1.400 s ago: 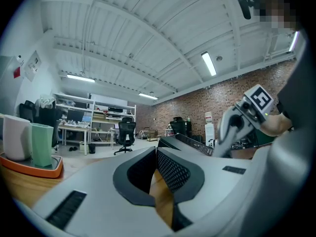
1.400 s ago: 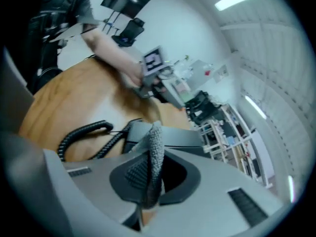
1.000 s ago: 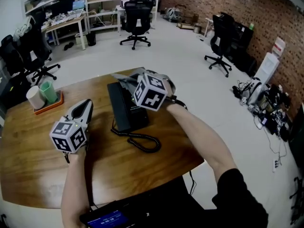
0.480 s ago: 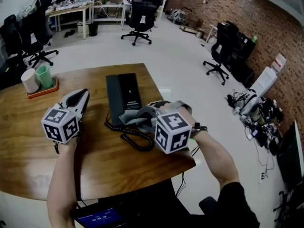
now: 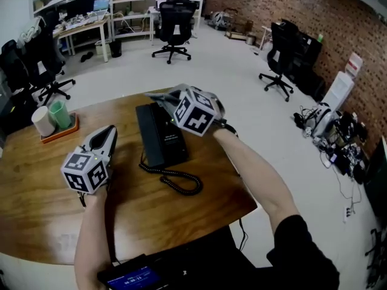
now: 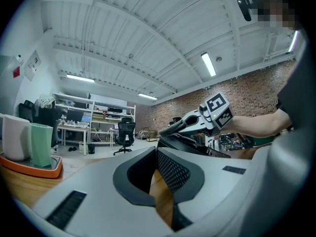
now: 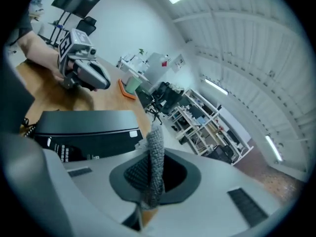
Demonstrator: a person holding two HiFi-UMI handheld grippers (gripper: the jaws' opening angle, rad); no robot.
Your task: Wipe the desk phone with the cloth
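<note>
Wood formed the round table (image 5: 54, 222), and at its far left an orange tray (image 5: 57, 135) bore a white cup (image 5: 43, 123) and a green cup (image 5: 60, 115), upright and side by side. Right of the tray the left gripper (image 5: 110, 130) sat low over the tabletop, its tips pointing away from the person, near the phone but apart from it. In the left gripper view its jaws met at the tips with nothing between them. Only a sliver of wood showed in the gap behind the pads (image 6: 171, 170).

Next came the black phone (image 5: 158, 135), lying flat with its length running away from the person, near the table's far edge. Its coiled cord (image 5: 175, 180) looped over the wood at the near end.

Over the phone's far right corner hung the right gripper (image 5: 174, 101), tips aimed left and away. The right gripper view showed its jaws closed on the grey cloth (image 5: 157, 96), a knitted fold standing up from between them, with the phone's far edge just beside it. Whether the cloth touched the phone could not be told.

Beyond the table to the right, a black chair (image 5: 281, 53) stood on the pale floor by a brick wall (image 5: 284, 5)
</note>
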